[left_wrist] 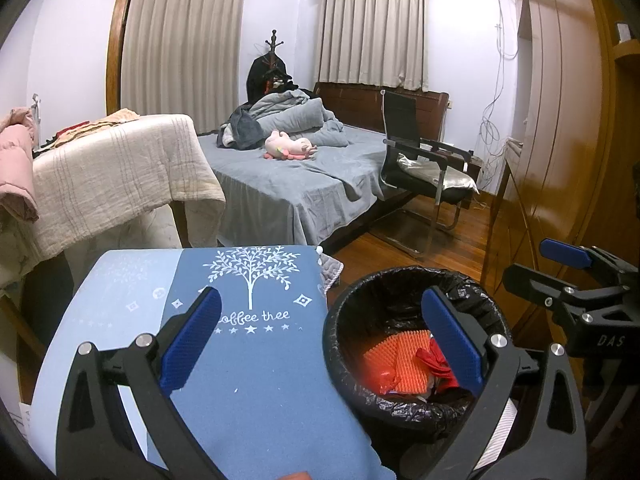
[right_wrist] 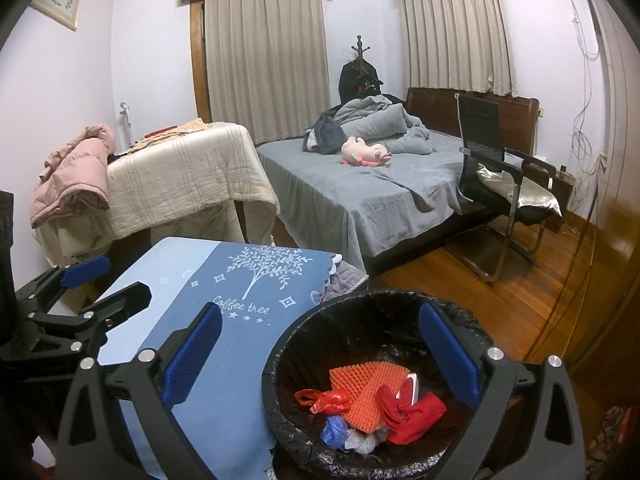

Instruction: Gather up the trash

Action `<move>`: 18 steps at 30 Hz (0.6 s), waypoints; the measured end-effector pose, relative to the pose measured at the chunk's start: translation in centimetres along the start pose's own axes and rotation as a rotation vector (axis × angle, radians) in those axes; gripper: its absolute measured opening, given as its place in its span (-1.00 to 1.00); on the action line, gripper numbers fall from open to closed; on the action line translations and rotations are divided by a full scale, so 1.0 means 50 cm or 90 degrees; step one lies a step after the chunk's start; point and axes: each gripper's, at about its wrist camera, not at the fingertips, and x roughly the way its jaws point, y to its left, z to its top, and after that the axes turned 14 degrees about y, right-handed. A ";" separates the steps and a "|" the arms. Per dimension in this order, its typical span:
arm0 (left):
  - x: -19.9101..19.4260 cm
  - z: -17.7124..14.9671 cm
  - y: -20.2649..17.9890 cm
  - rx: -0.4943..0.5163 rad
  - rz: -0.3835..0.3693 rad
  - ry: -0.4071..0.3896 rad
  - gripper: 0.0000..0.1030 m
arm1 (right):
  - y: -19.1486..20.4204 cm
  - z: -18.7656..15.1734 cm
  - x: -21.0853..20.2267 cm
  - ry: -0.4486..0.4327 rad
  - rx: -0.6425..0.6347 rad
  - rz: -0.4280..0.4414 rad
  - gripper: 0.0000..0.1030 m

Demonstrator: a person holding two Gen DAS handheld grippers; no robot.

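Trash (right_wrist: 372,404) already sits in the black-lined bin (right_wrist: 288,344) beside the blue tablecloth (right_wrist: 240,344), so with my 2 grippers, left gripper (left_wrist: 320,344) and right gripper (right_wrist: 320,352), spread wide and empty, I'd scan for leftovers.

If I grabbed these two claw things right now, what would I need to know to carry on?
Left gripper: open, empty, above the blue "Coffee tree" tablecloth.
Right gripper: open, empty, over the round bin with the black plastic liner.
Done: the bin holds an orange textured foam sheet, red crumpled bags and blue scraps.
Left: no trash shows on the visible cloth; check elsewhere.
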 end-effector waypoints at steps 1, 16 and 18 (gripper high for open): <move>0.000 0.000 0.000 0.000 0.000 0.000 0.89 | 0.000 0.000 0.000 0.000 0.000 0.000 0.88; 0.000 0.001 0.001 0.000 0.000 0.000 0.89 | 0.003 0.001 0.000 0.000 0.000 0.000 0.88; 0.000 0.001 0.002 0.000 -0.001 0.000 0.89 | 0.003 0.001 0.000 0.001 0.001 0.000 0.88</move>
